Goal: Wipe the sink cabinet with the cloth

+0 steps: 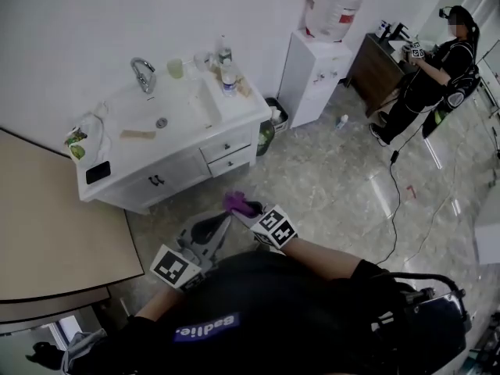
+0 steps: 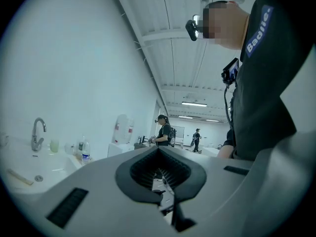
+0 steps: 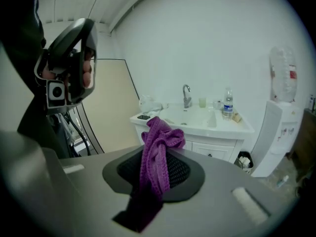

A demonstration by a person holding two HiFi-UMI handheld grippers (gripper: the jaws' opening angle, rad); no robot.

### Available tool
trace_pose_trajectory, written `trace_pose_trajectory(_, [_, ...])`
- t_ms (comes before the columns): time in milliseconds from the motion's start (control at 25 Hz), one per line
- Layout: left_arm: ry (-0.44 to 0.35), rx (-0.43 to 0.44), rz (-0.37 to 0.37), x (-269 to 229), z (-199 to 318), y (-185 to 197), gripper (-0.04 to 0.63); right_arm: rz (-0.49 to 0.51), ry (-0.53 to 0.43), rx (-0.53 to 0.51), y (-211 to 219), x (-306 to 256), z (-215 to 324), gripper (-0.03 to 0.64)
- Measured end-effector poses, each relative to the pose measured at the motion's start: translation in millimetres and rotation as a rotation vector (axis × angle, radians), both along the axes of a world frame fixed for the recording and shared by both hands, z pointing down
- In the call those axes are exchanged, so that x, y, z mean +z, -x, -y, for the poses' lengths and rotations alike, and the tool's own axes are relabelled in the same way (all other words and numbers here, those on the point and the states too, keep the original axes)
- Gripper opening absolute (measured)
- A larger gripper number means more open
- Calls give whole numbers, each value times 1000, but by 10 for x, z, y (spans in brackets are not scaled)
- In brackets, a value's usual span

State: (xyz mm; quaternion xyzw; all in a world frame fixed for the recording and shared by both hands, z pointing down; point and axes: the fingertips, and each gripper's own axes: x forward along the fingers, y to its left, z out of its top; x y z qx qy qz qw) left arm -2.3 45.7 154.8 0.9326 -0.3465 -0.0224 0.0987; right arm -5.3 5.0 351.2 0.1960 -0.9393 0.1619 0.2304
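The white sink cabinet [image 1: 168, 174] stands against the wall ahead of me, also seen in the right gripper view as the sink cabinet [image 3: 217, 144]. My right gripper [image 1: 244, 208] is held low in front of it, shut on a bunched purple cloth [image 1: 238, 204]. In its own view the cloth [image 3: 157, 152] hangs out between the pads of the right gripper [image 3: 158, 169]. My left gripper [image 1: 217, 225] is beside it, slightly nearer to me, jaws together and empty. The left gripper [image 2: 159, 174] points along the room, with the sink top [image 2: 29, 167] at its left.
On the countertop are a faucet [image 1: 143, 74], water bottles [image 1: 228, 76], a green cup [image 1: 175, 68], a phone [image 1: 98, 172] and a bag [image 1: 87, 135]. A bin [image 1: 275, 116] and water dispenser [image 1: 316, 69] stand right of the cabinet. A beige panel [image 1: 47, 225] is left; a person [image 1: 433, 69] stands far right.
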Motion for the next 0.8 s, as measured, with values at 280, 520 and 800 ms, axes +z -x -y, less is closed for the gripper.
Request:
trace_pose_trajectory(280, [-44,89,-8,-85,-668,271,-11,63,-94,-14,462,-550,-773,83])
trace_pose_trajectory(520, [-68,123,-6,-114,-1217,442,-11,103,-145,86,479,-840,-1128,83])
trace_pose_trajectory(800, [-116,158,-2,-133,-1595,352,-11,108,-254,84,432,-1059,-1557,83])
